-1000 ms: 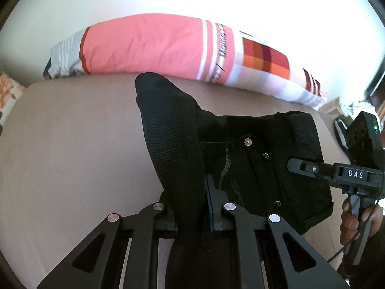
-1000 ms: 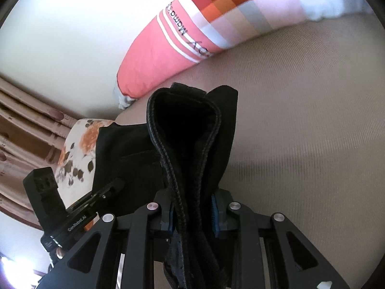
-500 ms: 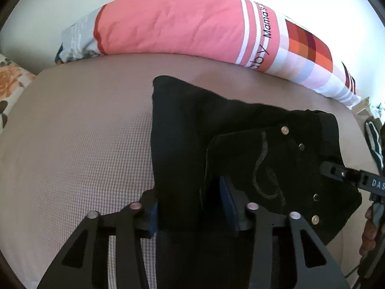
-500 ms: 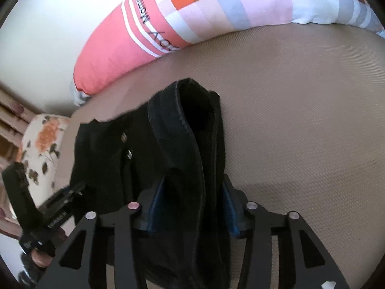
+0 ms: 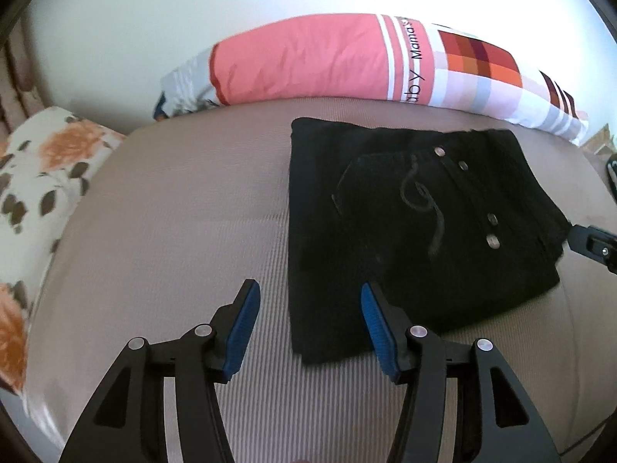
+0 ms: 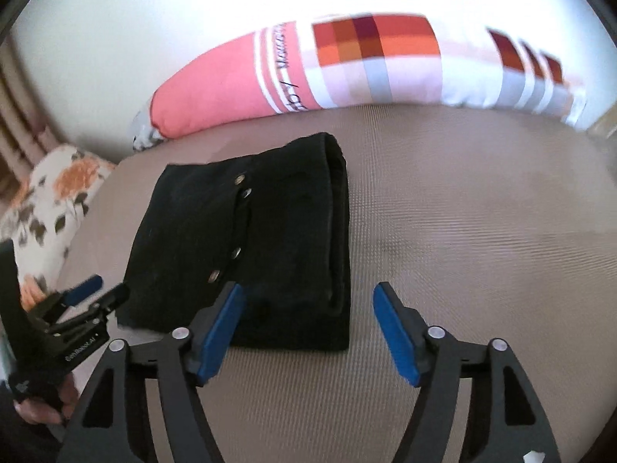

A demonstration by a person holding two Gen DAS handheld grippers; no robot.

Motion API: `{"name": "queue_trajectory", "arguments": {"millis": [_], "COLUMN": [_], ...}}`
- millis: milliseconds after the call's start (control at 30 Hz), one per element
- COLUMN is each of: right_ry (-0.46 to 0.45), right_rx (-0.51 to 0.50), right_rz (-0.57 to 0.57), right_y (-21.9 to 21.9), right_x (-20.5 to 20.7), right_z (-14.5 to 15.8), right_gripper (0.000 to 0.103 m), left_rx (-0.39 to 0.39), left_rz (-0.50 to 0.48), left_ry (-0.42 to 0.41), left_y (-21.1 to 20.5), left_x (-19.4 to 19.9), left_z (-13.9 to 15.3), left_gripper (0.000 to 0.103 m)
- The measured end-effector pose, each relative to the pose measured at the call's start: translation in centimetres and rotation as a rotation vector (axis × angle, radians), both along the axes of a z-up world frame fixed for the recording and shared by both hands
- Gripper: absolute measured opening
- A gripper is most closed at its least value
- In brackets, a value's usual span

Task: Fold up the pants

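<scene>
The black pants (image 5: 416, 223) are laid folded into a compact stack on the beige bed (image 5: 173, 231), at twelve to one o'clock. Both the left gripper (image 5: 308, 316) and right gripper (image 6: 308, 320) are held with jaws apart, empty, so the fold appears finished.

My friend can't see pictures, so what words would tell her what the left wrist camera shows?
Black pants lie folded into a neat rectangle on a beige bed. The left gripper is open just in front of them, holding nothing. A long pink and checkered pillow lies behind.
</scene>
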State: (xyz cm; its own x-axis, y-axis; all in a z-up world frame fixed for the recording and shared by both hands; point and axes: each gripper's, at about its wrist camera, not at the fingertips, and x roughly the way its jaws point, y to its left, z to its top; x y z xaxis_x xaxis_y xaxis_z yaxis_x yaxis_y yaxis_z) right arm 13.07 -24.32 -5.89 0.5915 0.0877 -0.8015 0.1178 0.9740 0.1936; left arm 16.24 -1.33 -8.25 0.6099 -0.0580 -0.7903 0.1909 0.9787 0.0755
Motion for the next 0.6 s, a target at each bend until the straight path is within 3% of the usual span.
{"name": "queue_trajectory", "arguments": {"millis": [167, 600], "right_ry": [-0.049, -0.083], "right_rx": [-0.085, -0.076], "right_rz": [-0.001, -0.017], "right_y": [2.5, 5.5], "right_x": [-3.0, -6.8], "right_z": [1.5, 1.9], "right_gripper": [0.082, 0.085], "left_rx": [-0.012, -0.015], "left_rz": [0.032, 0.059], "left_ry": [-0.022, -0.088], "left_y": [0.4, 0.9], "left_x": [-3.8, -9.1], "left_z": [1.2, 3.3], "left_gripper": [0.056, 0.056]}}
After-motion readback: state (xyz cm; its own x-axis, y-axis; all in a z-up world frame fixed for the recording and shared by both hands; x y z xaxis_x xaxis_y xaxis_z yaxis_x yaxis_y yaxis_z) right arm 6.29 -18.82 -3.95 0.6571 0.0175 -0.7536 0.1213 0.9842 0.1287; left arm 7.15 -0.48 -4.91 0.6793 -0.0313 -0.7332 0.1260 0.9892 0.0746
